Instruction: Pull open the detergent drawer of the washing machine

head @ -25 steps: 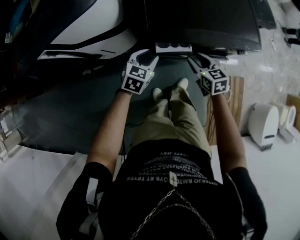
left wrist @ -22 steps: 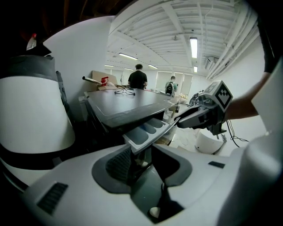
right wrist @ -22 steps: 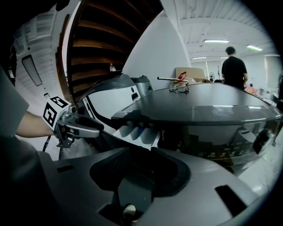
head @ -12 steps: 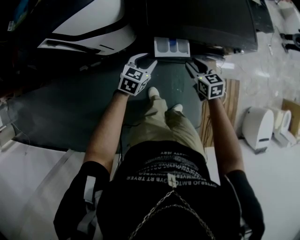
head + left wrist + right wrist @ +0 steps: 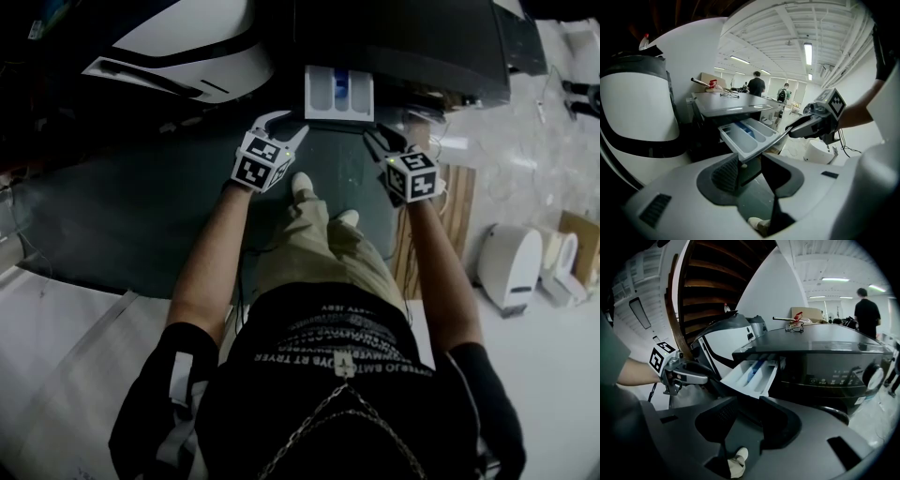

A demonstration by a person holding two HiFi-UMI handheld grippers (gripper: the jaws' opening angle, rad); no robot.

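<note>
- I'm releasing the pulled-out detergent drawer (image 5: 337, 94): my left gripper (image 5: 283, 128) has just been opening wide, with the drawer's front edge sitting loose between its jaws.
- My right gripper (image 5: 384, 142) is hanging wide and empty; next I'm probably backing both away.

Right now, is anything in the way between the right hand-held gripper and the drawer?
No, nothing visible. The right hand-held gripper, jaws apart, sits close by the open drawer with only air between them.

Open drawer (image 5: 338, 94) ahead, free room beneath
</note>
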